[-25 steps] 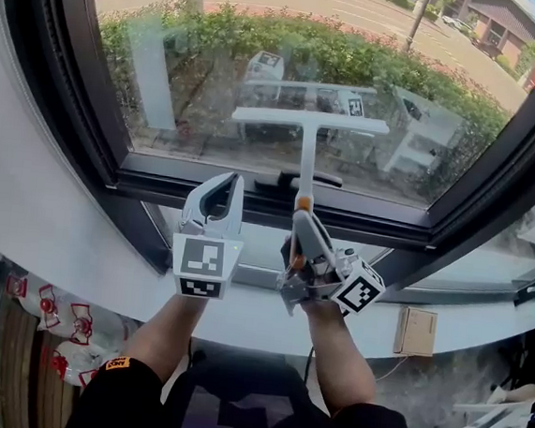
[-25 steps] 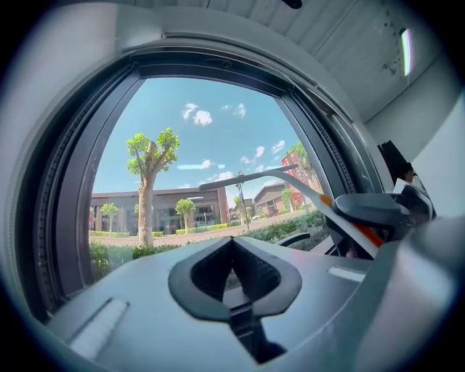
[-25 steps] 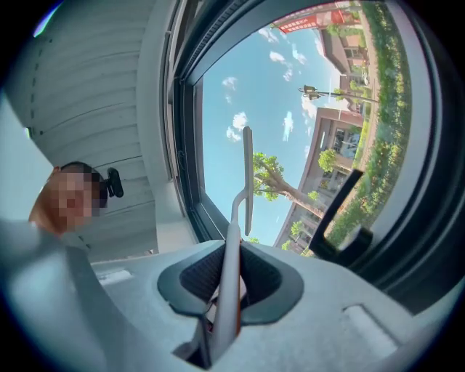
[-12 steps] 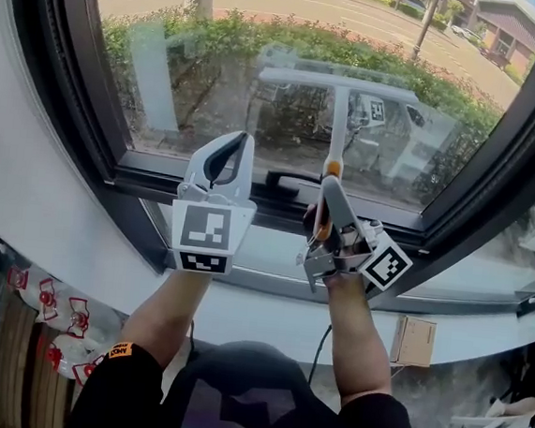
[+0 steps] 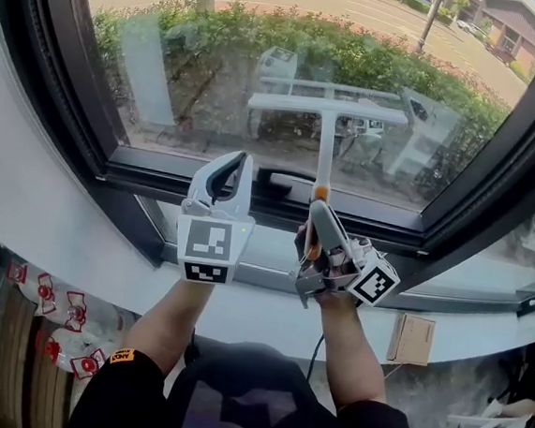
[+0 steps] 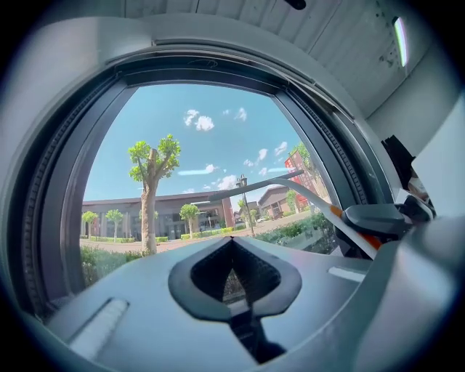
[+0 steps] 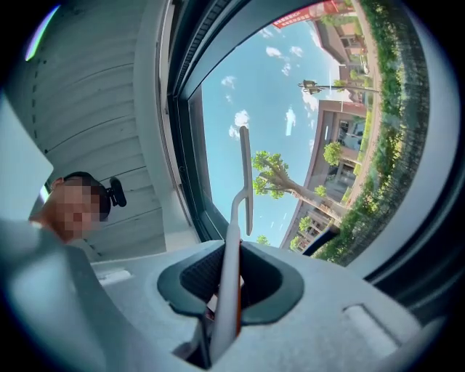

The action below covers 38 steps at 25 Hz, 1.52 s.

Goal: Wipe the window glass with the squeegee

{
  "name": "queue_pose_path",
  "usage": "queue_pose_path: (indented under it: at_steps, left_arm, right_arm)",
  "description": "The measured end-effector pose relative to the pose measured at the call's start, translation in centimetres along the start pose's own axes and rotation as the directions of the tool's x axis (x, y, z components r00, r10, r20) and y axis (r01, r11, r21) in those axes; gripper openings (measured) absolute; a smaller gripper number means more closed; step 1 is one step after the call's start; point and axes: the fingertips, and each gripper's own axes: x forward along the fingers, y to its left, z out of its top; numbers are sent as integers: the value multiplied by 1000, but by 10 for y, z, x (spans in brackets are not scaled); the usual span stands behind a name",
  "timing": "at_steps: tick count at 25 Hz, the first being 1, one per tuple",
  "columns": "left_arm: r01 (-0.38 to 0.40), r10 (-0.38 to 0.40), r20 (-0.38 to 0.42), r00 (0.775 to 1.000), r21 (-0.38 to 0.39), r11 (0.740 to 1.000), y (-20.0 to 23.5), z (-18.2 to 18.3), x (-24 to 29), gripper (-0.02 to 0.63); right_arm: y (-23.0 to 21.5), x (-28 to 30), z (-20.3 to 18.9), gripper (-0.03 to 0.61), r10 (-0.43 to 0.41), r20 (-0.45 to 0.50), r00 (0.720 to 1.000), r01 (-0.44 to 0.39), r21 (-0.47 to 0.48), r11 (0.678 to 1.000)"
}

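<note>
Centrally, a white T-shaped plastic squeegee [image 5: 326,153] stood upright at the large window glass [image 5: 197,70], its blade at twelve o'clock from the right gripper [image 5: 316,213]. That gripper's jaws were clamped on the slim handle's lower end. The tool looked light and stiff, though its smooth shaft might twist, so a low, firm hold seemed apt. At nine o'clock, the left gripper [image 5: 230,162] was empty, jaws closed together.
</note>
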Motion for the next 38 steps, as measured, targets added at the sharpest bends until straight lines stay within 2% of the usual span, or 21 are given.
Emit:
queue_pose_path:
  at_steps: [6,12,22,26,30,32,38]
  left_arm:
    - [34,-39,-88,995,-59,998,-31,-53,-5,14]
    - [18,-33,-127,991,-118,993,-47,-84,-6,14]
    - [22,-38,-155,987,-102,995,-65,-94,-9,14]
    - [32,-44,-140,989,-88,996,-72,-88,-10,15]
    - [36,-46,-119,992,-90,995,-58,-90,-11,14]
    - [45,-54,-102,993,-89,995,-60,-84,-8,14]
    - [93,-95,-35,995,-49,994,-115,-31,15,14]
  right_arm:
    - [-23,-45,-25,48,-75,-24,997,76,44,996]
    - [-38,-68,-36,49,-120,-50,991,123,61,990]
    - [-41,-82,-40,48,-135,-68,989,140,79,987]
    - [-36,-86,-36,46,-127,-48,991,131,93,987]
    - [-38,-79,-35,44,-125,-15,992,126,77,989]
    - [-33,-78,-21,44,-112,5,994,111,66,992]
    - [-3,-94,77,44,-50,68,996,52,-16,999]
